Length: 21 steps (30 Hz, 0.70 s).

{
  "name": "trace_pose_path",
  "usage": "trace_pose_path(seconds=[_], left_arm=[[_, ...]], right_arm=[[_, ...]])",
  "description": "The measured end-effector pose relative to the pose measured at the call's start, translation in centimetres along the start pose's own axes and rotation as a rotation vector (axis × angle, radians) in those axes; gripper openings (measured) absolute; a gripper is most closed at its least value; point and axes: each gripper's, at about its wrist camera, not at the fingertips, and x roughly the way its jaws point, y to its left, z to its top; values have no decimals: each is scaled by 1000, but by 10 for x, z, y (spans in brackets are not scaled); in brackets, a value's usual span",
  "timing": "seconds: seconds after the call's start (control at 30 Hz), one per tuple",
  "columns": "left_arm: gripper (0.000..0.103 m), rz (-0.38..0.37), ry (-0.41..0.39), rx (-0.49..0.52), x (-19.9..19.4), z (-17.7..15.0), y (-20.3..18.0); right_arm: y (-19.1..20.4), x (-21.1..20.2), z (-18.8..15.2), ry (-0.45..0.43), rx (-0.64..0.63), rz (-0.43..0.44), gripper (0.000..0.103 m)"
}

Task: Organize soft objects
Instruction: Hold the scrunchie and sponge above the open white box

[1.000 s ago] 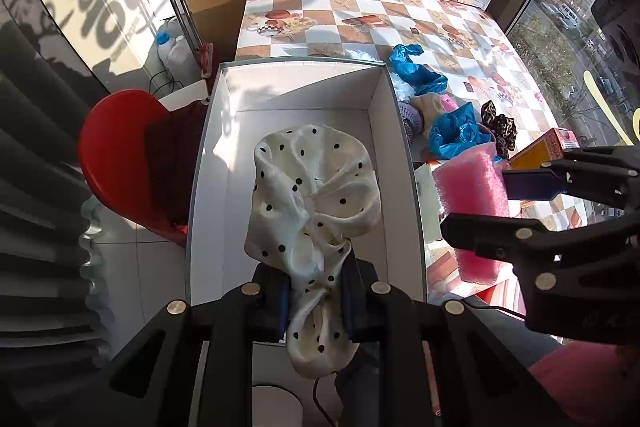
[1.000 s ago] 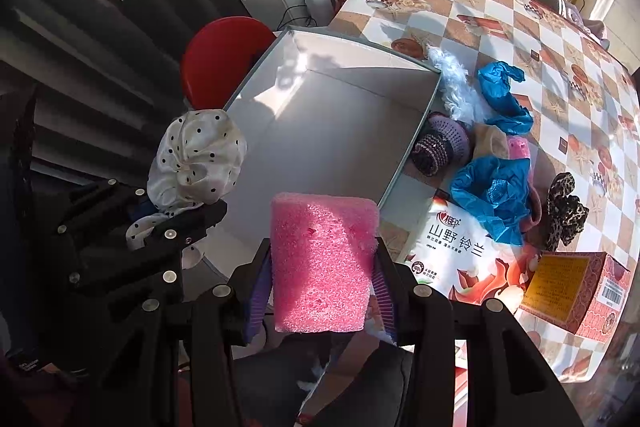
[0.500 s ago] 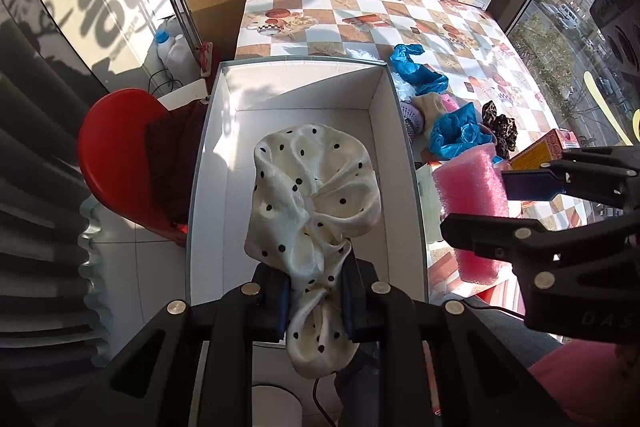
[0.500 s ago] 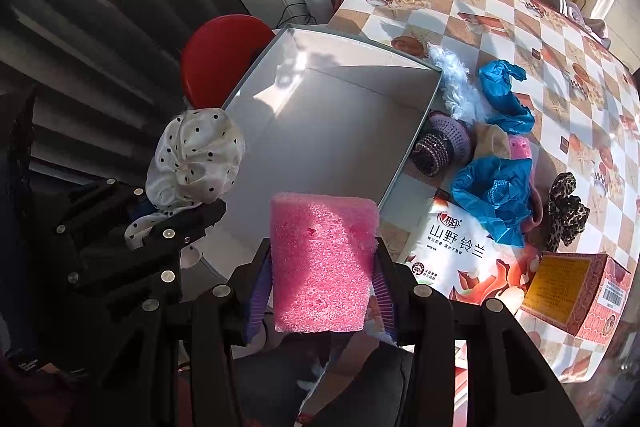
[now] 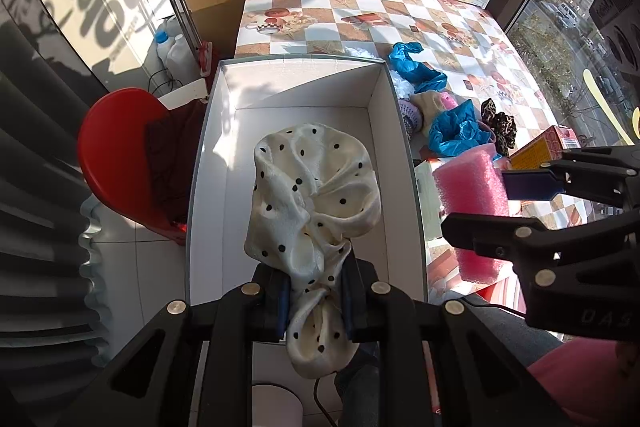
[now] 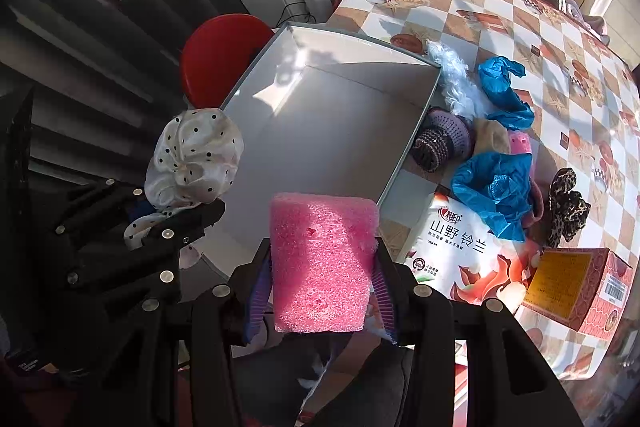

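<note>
1. Over the white box [image 5: 400,147], your left gripper [image 5: 314,301] is clamped on the dotted cloth [image 5: 312,195], which hangs bunched above the box floor without resting on it.
2. Beside the box's near right corner, your right gripper [image 6: 322,283] is clamped on the pink foam [image 6: 322,259], squeezed between both pads.
3. Nothing has changed over the last second: both hands are where they were, both grips look the same, and the box holds nothing yet.
4. For the task, that reads as a pause with both loads ready; neither piece is sorted until you let go.
5. Left on the table [image 6: 500,11] just beside the box are the blue bags [image 6: 492,187], knitted piece [image 6: 436,143], white fluff [image 6: 456,79] and leopard scrunchie [image 6: 566,203].
6. You would probably lower the cloth first, then bring the foam across the rim.
</note>
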Motion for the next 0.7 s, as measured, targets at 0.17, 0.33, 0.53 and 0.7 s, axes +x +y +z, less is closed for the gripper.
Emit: trace_pose_path(seconds=[0.17,0.33,0.53,0.7], left_arm=[[22,0,-2,6,1,-1,0],[22,1,-1,3,1,-2,0],[22,-6,1,-3,2,-2,3],[22,0,15,-31,6,-5,9]], right_arm=[[-2,-1,-2,-4,4,2,48],[-1,-1,-2,-4,5,1,48],[-2,-2,-2,-6,8,2,48],[-6,-3,-1,-1,31,11,48]])
